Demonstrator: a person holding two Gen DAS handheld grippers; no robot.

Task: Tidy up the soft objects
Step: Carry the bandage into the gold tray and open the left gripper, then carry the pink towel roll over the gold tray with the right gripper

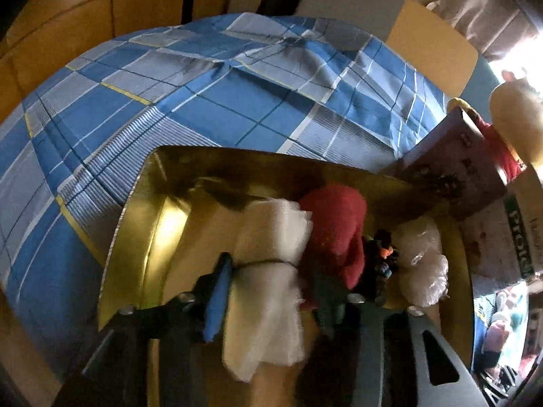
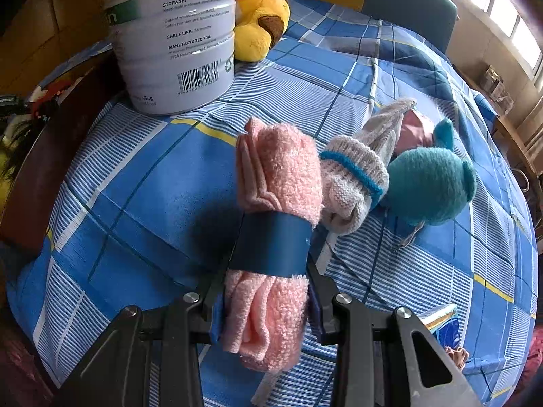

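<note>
1. Over the box [image 1: 142, 237], a white roll [image 1: 268, 271] is clamped in the left gripper [image 1: 268, 291], probably for dropping beside the red cloth [image 1: 336, 230].
2. Beyond the box, over the bed [image 2: 135, 176], a pink towel [image 2: 275, 230] is pinched by the right gripper [image 2: 268, 308].
3. Only the right view shows a sock [image 2: 353, 176] and teal toy [image 2: 431, 183] left unsorted.

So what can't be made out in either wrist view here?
- Left wrist: the white bundle in the left gripper is motion-blurred.
- Left wrist: the dark item in the gold box is unidentifiable.
- Right wrist: the tin's front label faces away.
</note>
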